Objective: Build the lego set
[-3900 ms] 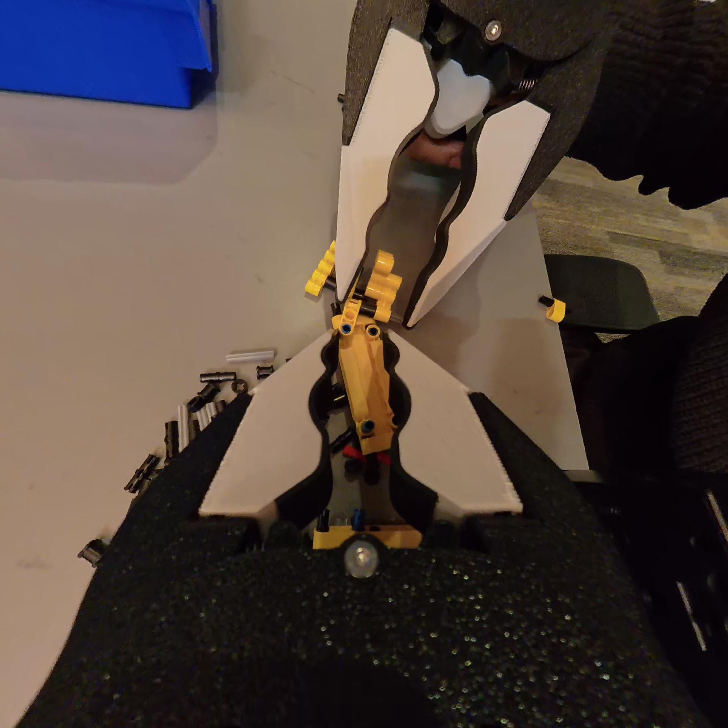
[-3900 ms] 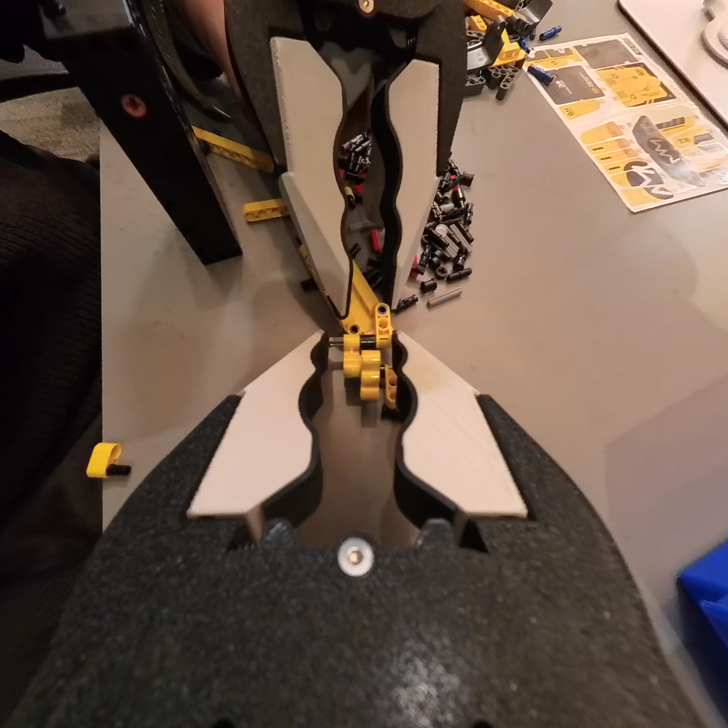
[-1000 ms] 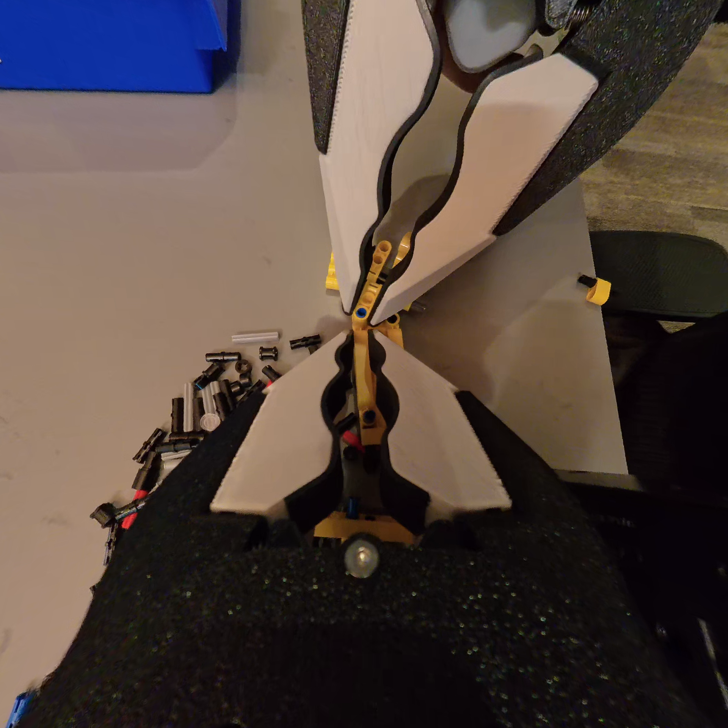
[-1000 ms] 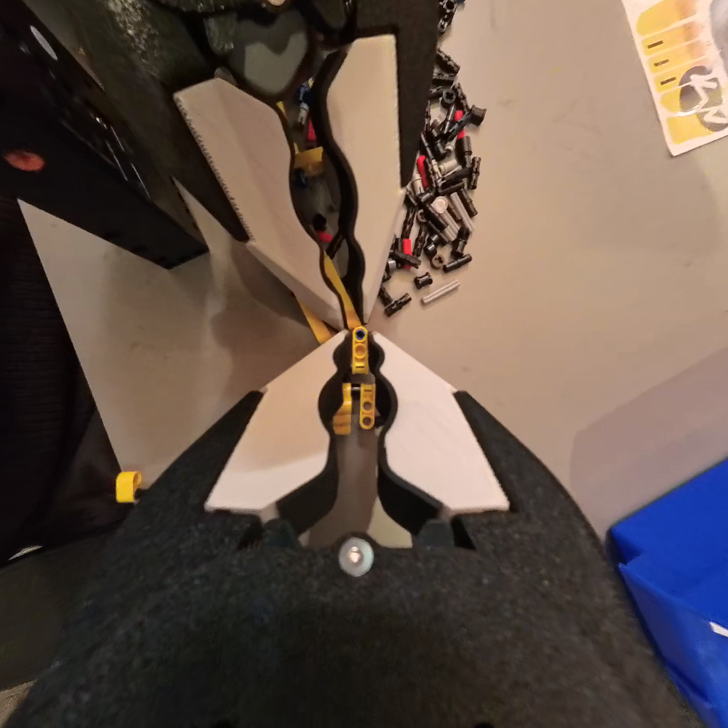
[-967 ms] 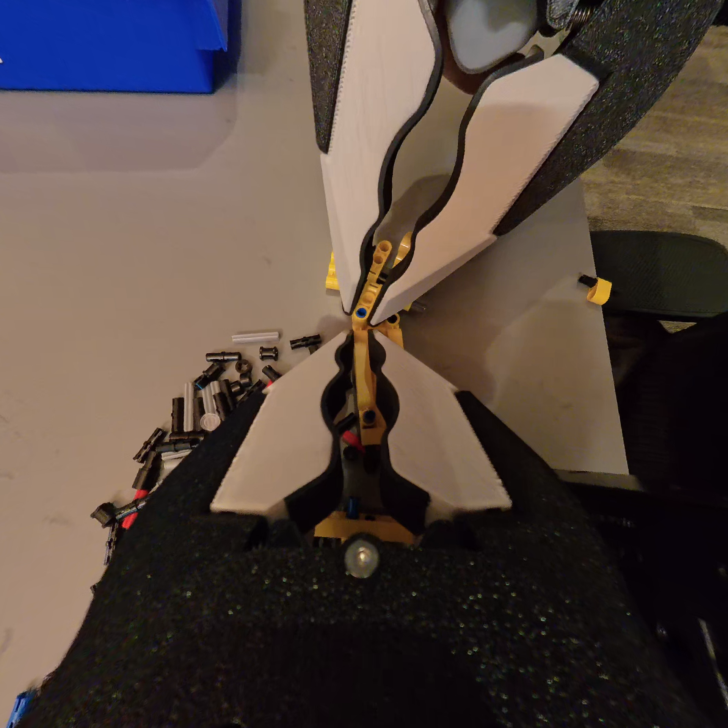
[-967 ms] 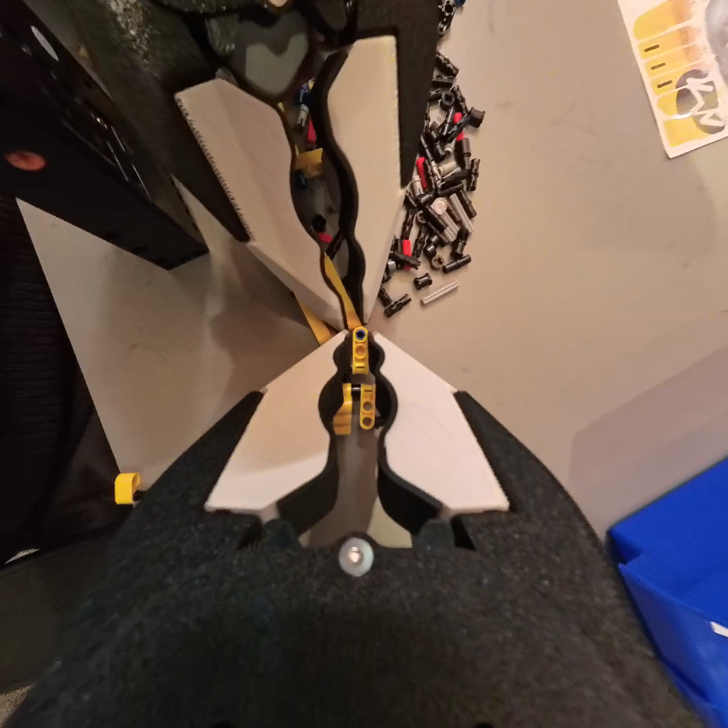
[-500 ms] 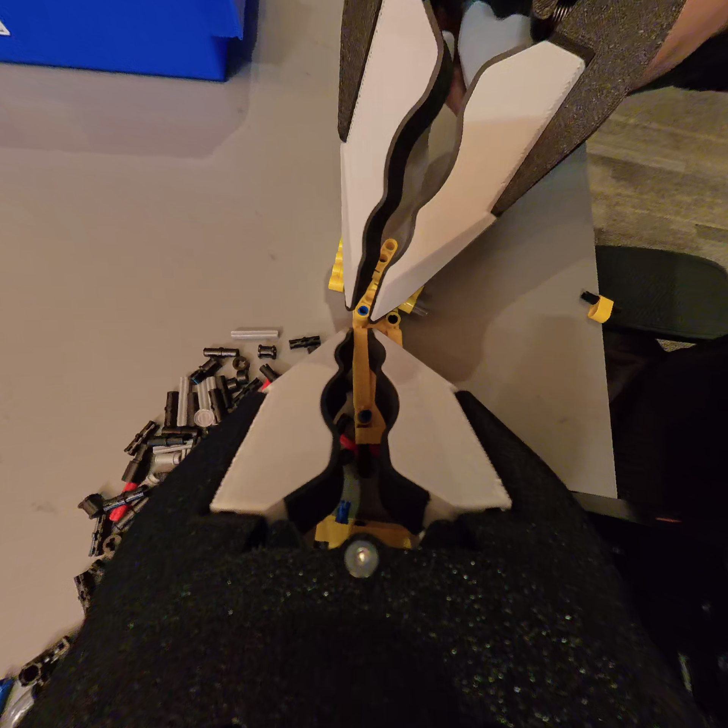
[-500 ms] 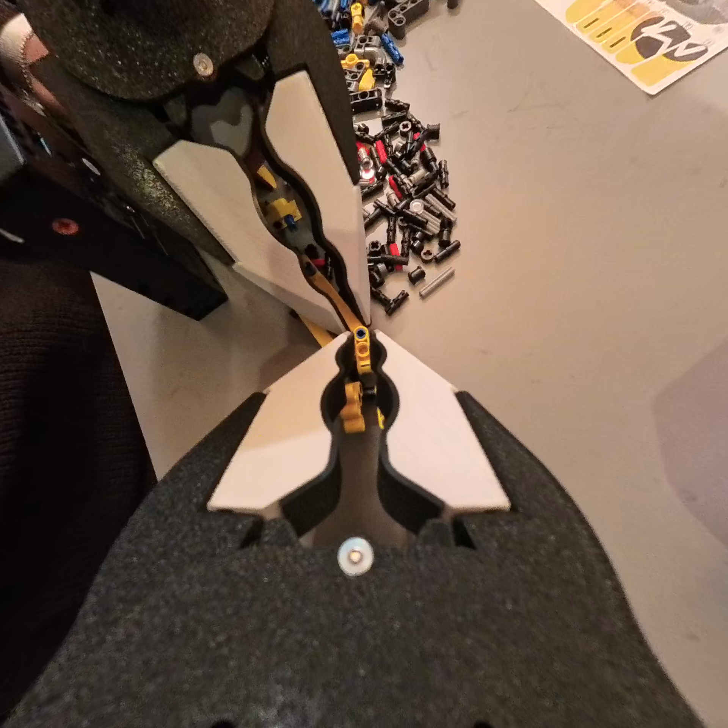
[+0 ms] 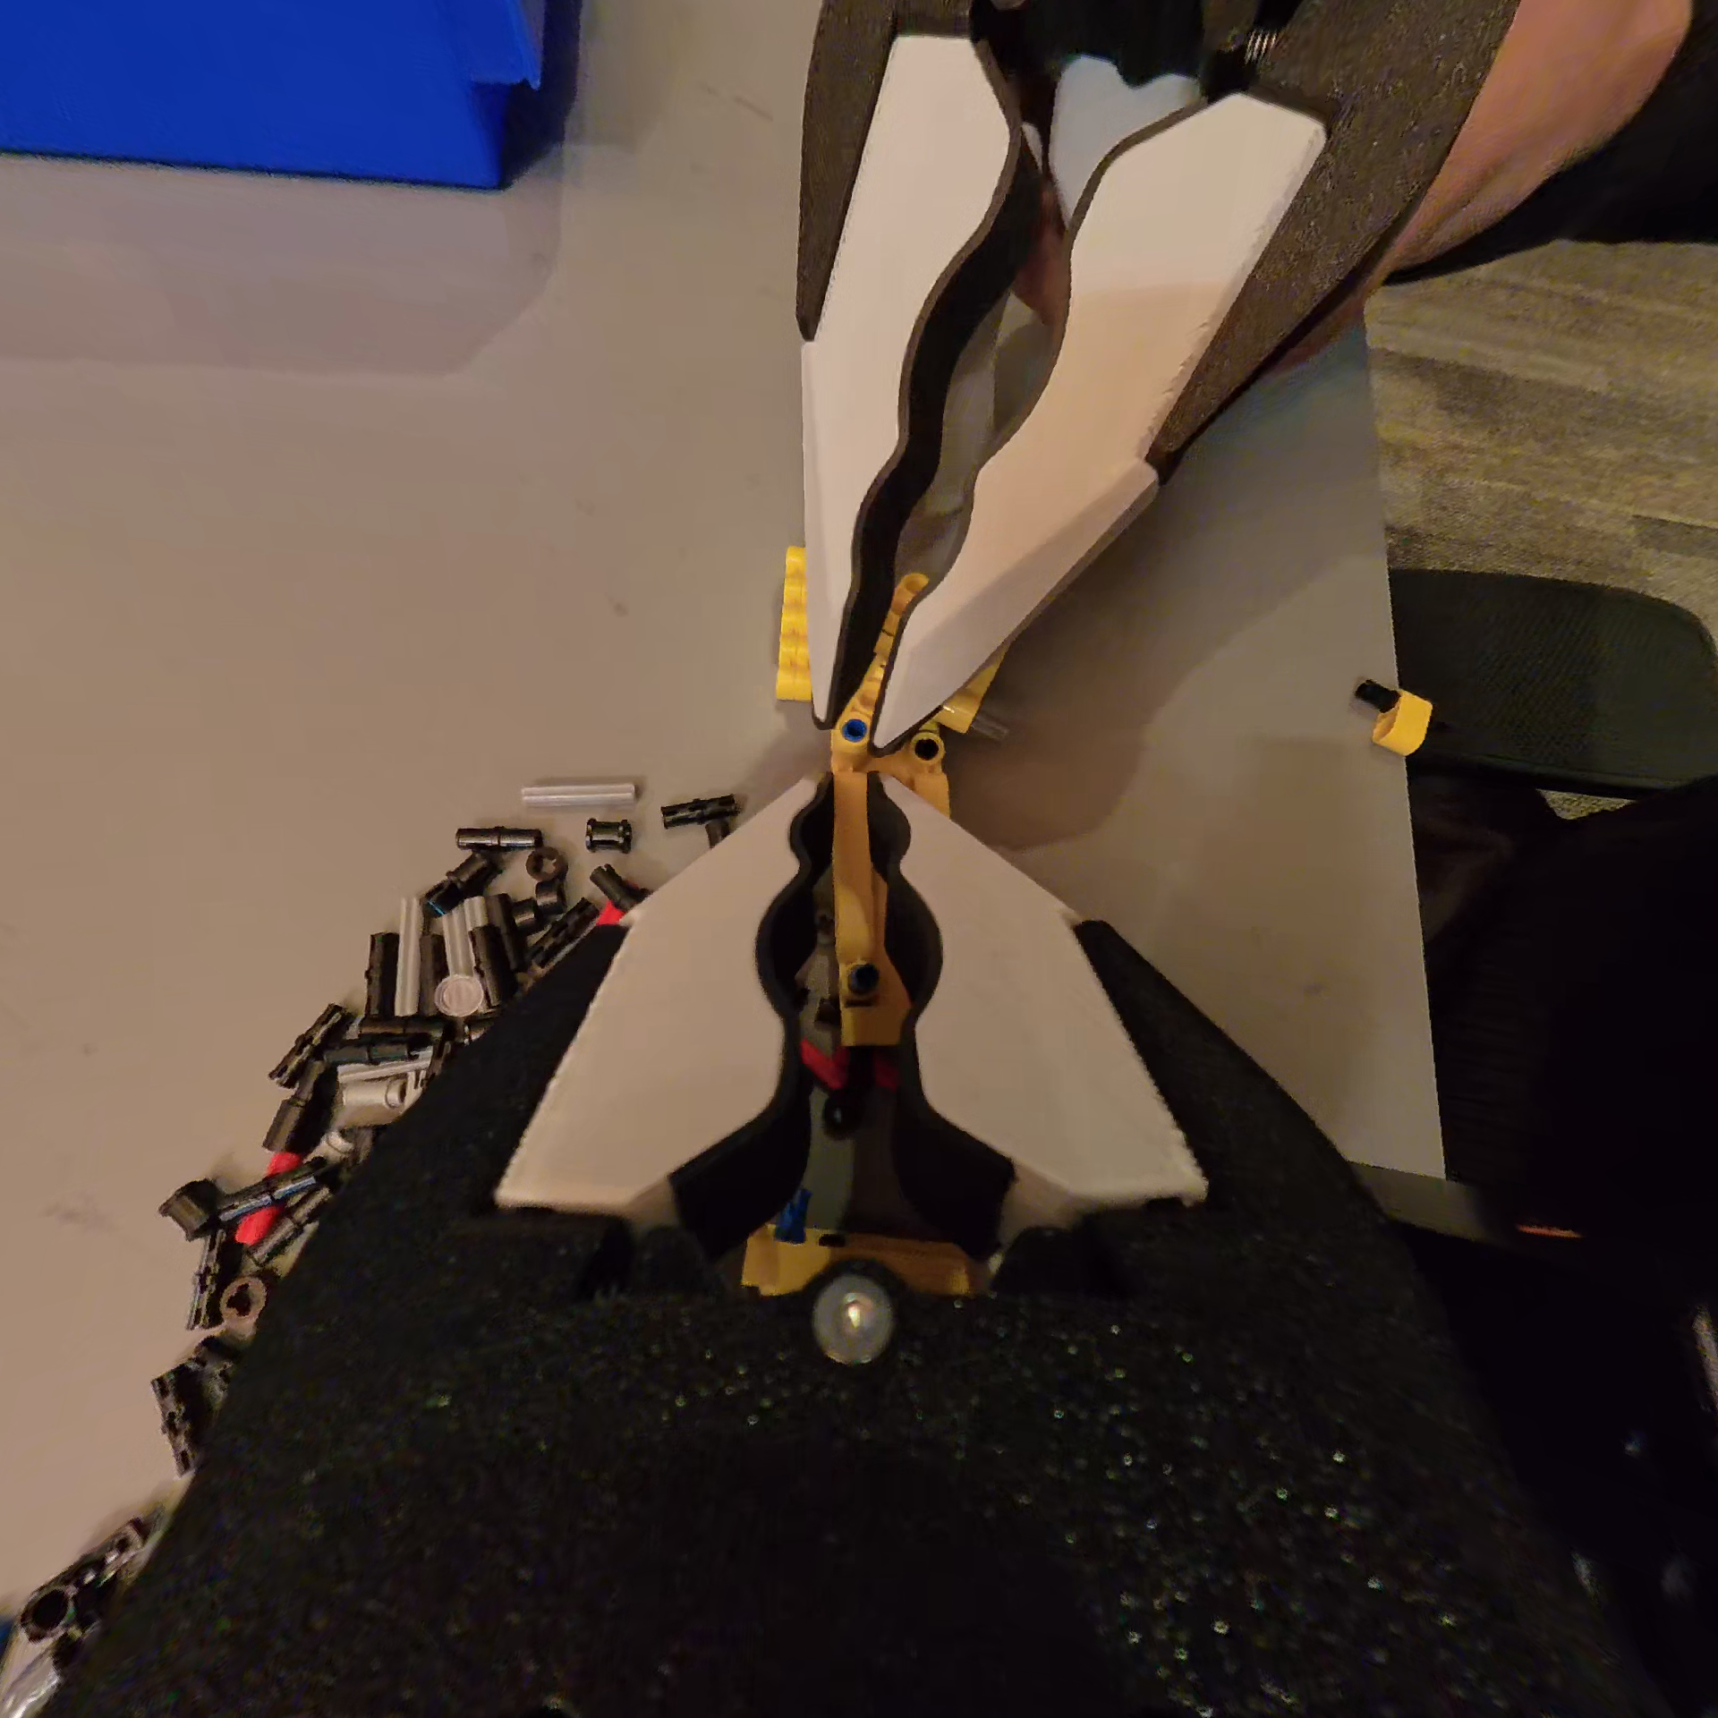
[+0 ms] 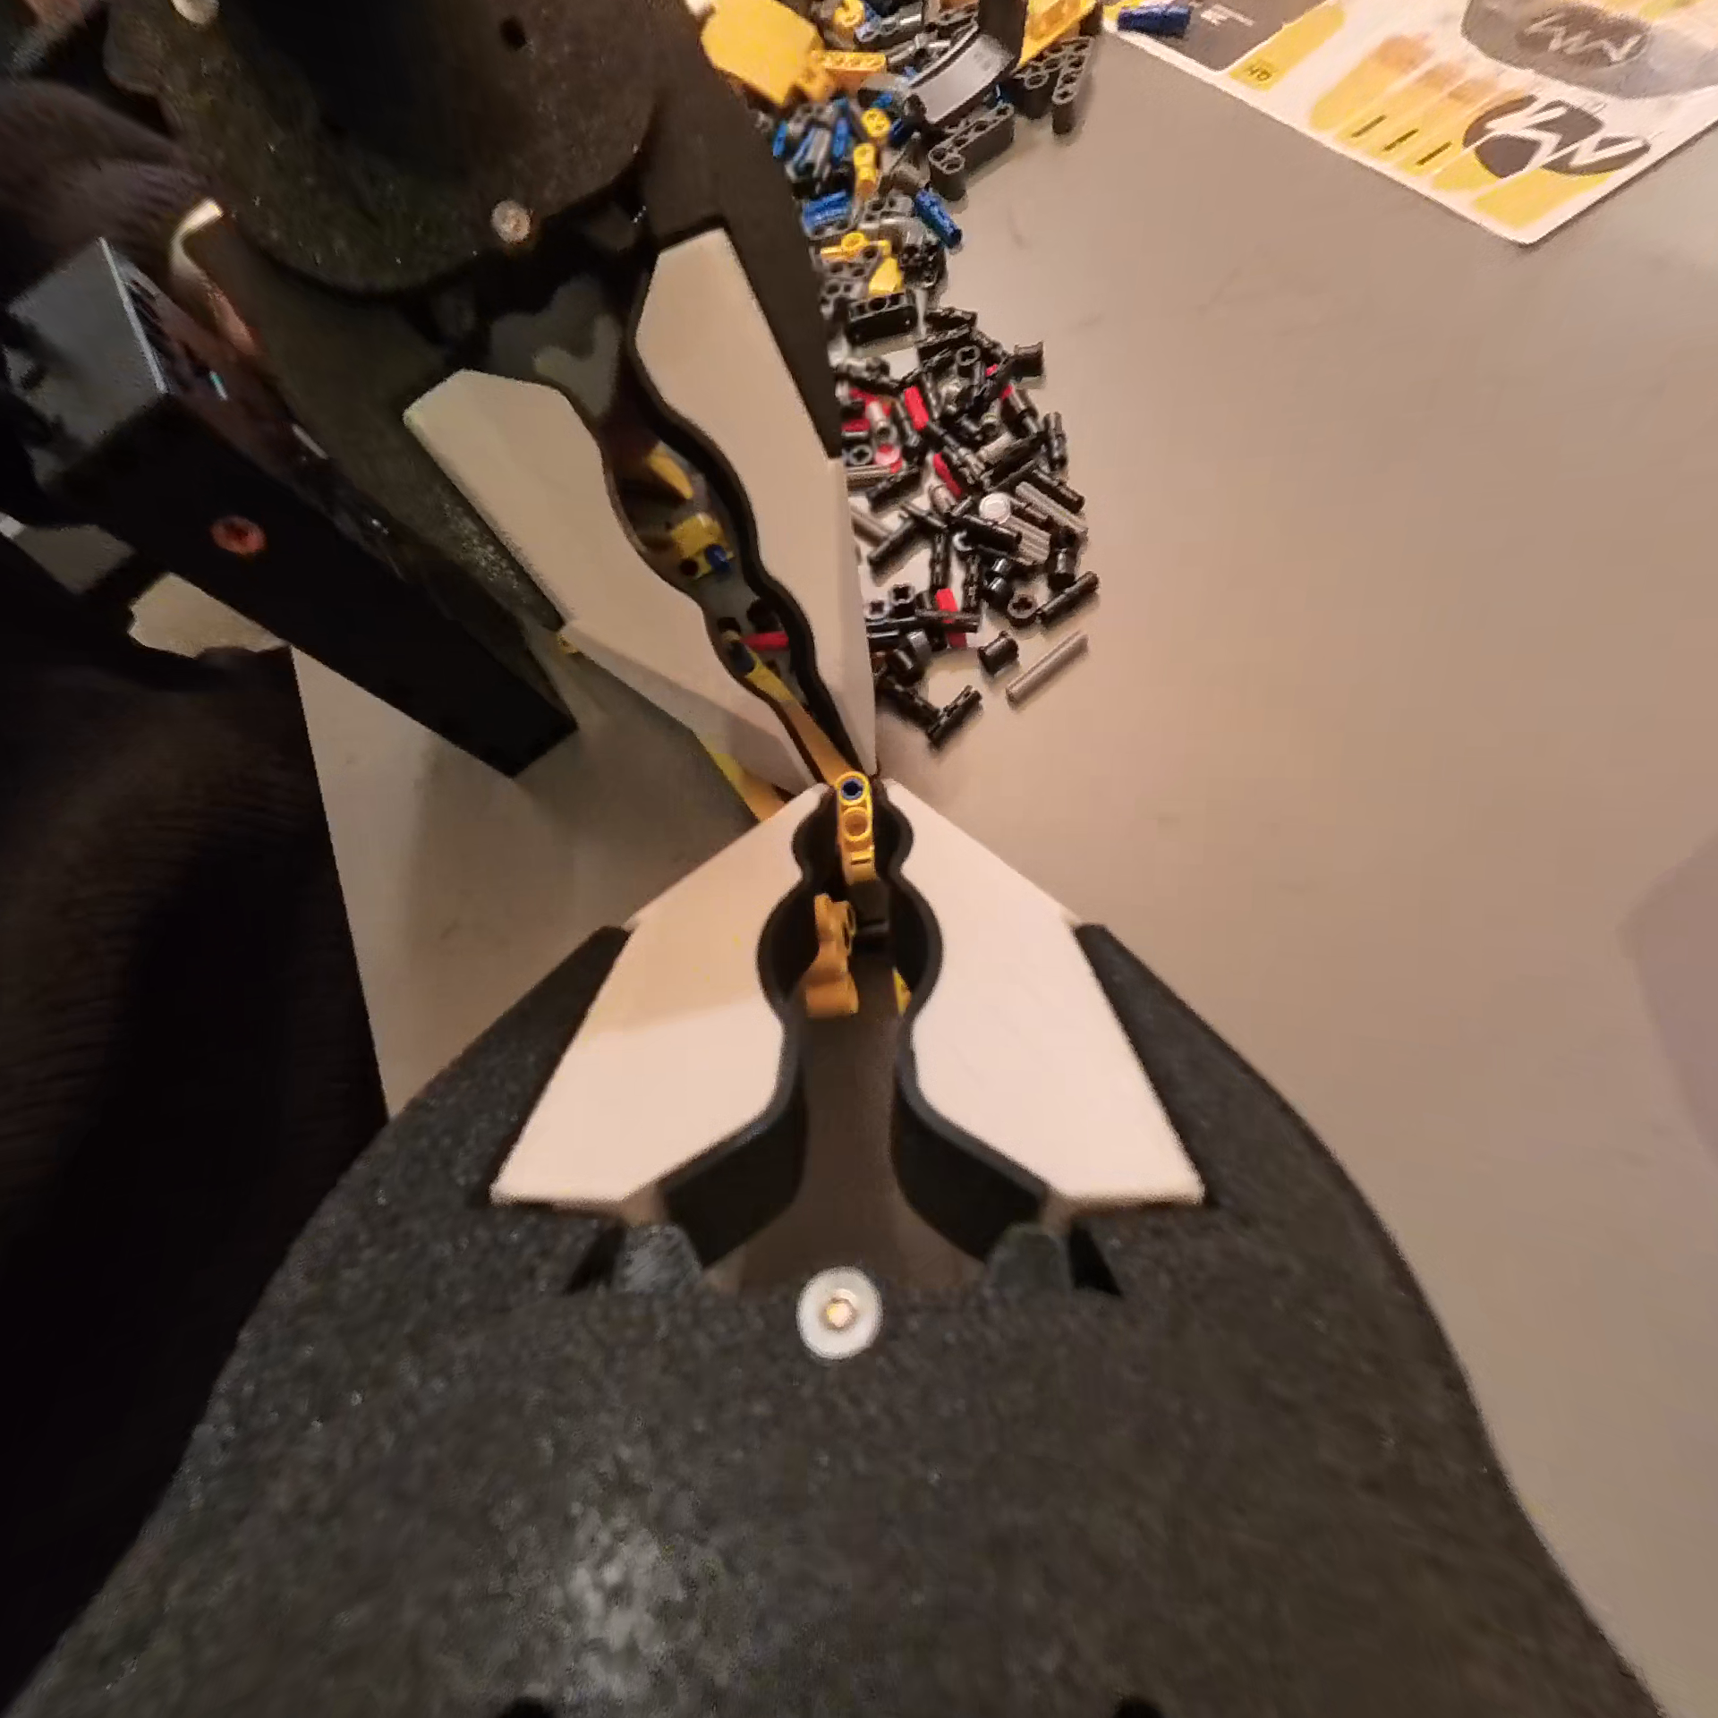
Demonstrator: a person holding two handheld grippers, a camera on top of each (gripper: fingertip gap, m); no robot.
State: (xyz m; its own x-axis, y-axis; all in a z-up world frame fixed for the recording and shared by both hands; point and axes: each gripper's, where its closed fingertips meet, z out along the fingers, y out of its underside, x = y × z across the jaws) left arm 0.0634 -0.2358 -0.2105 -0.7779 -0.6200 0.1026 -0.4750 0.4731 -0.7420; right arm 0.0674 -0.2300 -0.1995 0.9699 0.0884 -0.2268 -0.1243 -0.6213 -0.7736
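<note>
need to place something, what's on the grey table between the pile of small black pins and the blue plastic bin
Nothing: in the left wrist view the grey table is bare between the black pins and the blue bin.

A: Where is there room to pass?

B: The grey table (image 9: 279,576) lies bare between the blue bin (image 9: 260,84) and the heap of black pins (image 9: 446,948).

A: And what blocks the way?

B: That heap, the mixed brick pile (image 10: 892,139), the printed sheet (image 10: 1450,112), and a black block (image 10: 279,521) beside the table's edge.
</note>
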